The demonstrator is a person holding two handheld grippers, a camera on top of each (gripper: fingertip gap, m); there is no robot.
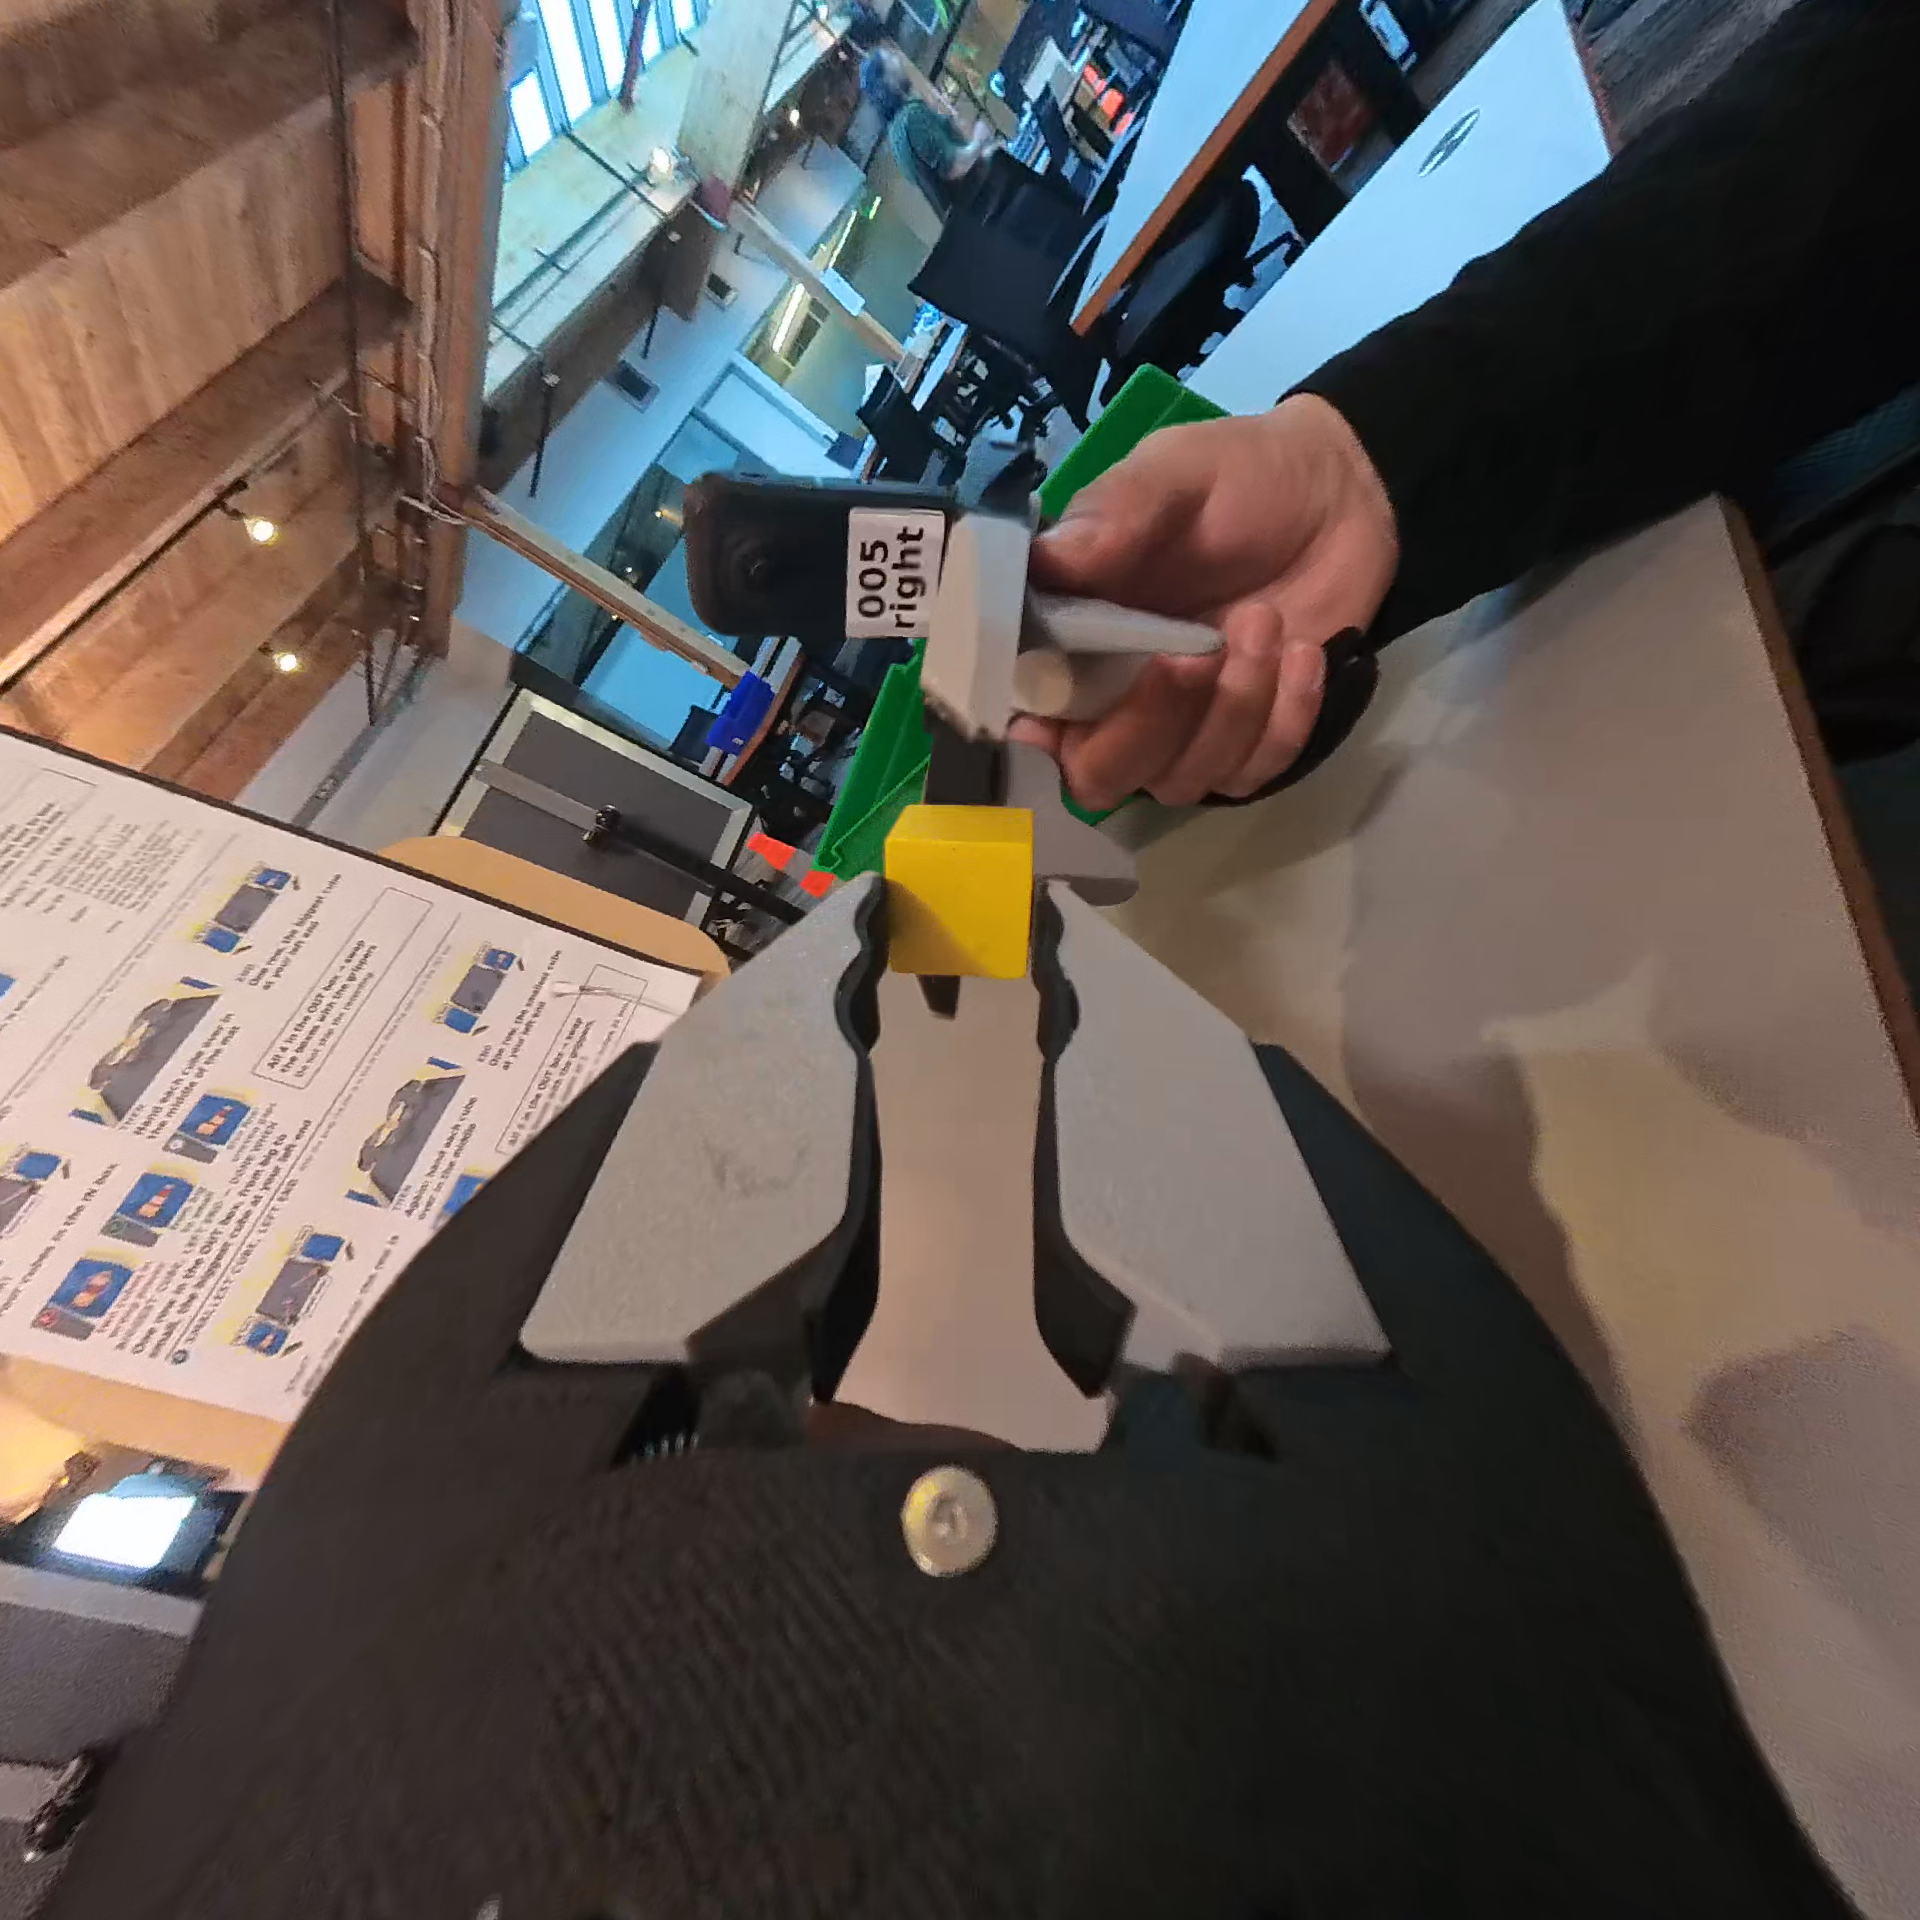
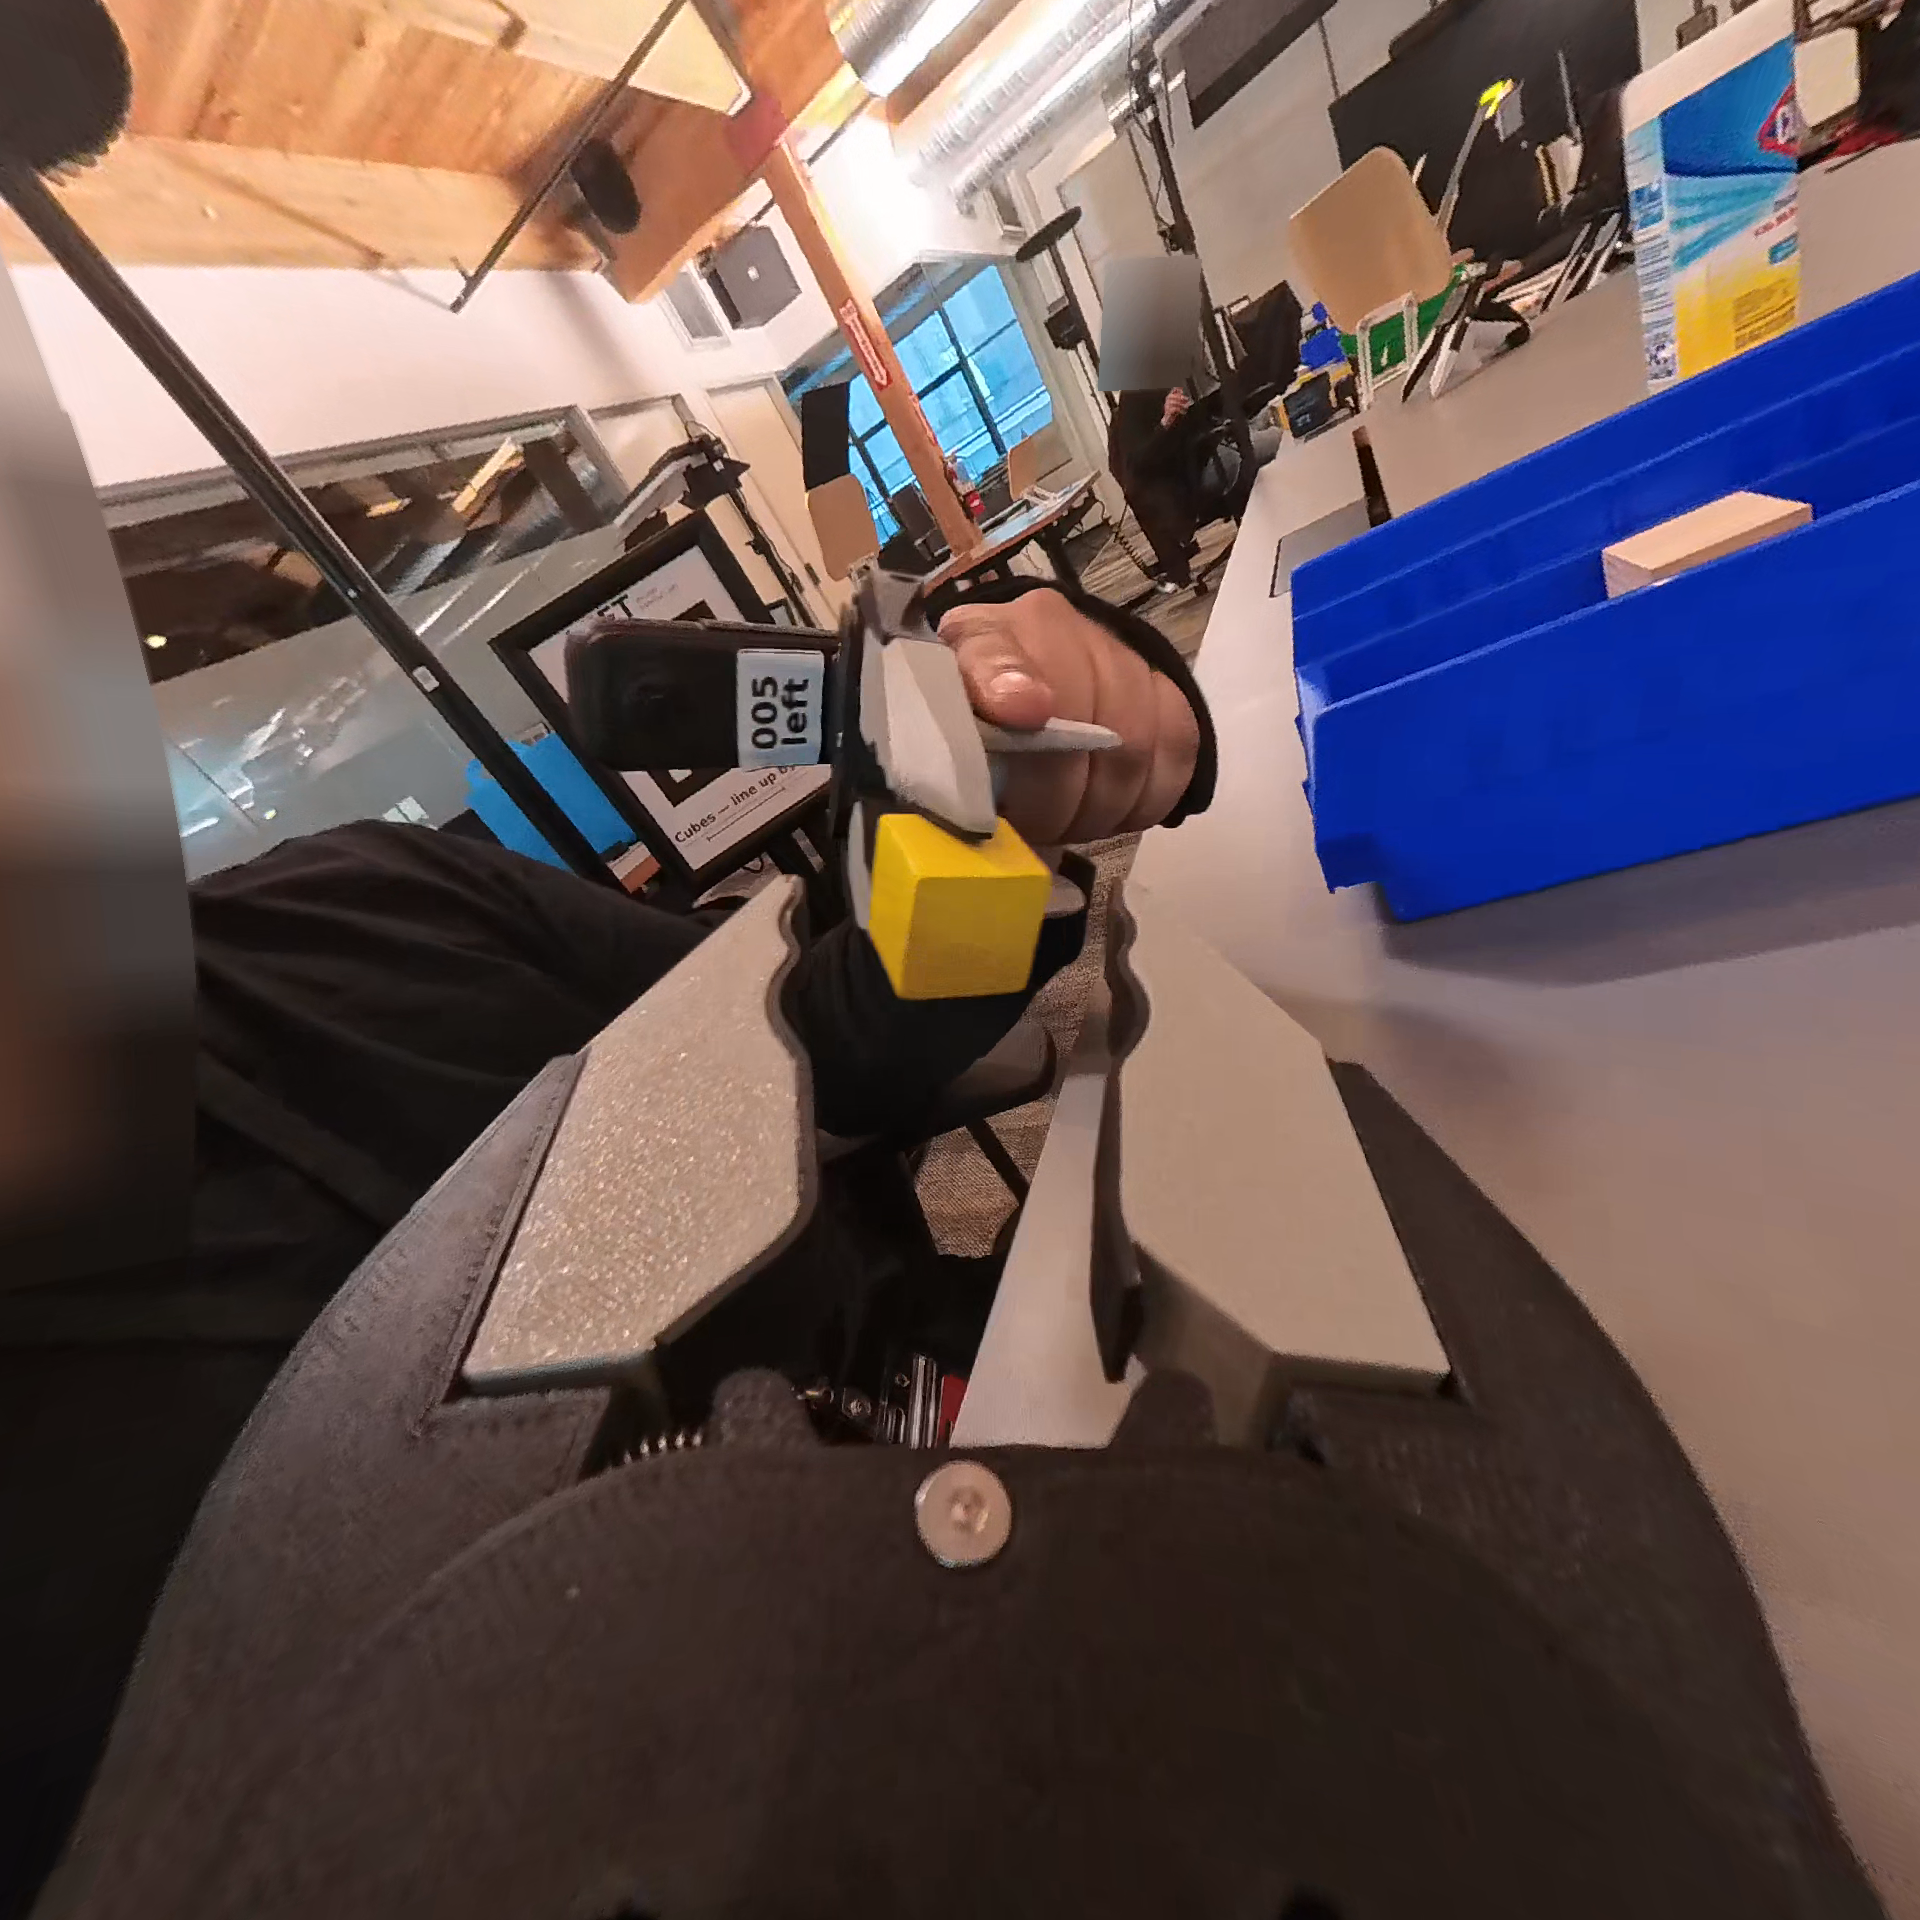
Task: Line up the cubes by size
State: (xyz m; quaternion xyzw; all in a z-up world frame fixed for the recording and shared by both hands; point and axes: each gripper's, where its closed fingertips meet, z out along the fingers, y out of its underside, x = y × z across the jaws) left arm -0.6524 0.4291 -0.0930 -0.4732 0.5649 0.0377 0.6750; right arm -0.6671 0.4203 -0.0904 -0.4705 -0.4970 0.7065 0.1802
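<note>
A yellow cube (image 1: 958,896) is held in the air above the table edge. My left gripper (image 1: 961,920) is shut on it, one fingertip on each side. In the right wrist view the same cube (image 2: 956,914) sits between the fingers of my right gripper (image 2: 958,925), which is open with a gap on both sides. The two grippers face each other, each held in a hand. One grey right finger (image 1: 1086,868) shows just behind the cube. A pale wooden cube (image 2: 1704,545) lies in a blue bin (image 2: 1558,748).
A green bin (image 1: 1132,416) stands behind the right hand on the grey table (image 1: 1558,1039). A printed instruction sheet (image 1: 260,1039) lies to the left. The table's front edge (image 1: 1829,831) is close. A framed sign (image 2: 717,821) stands beyond the table.
</note>
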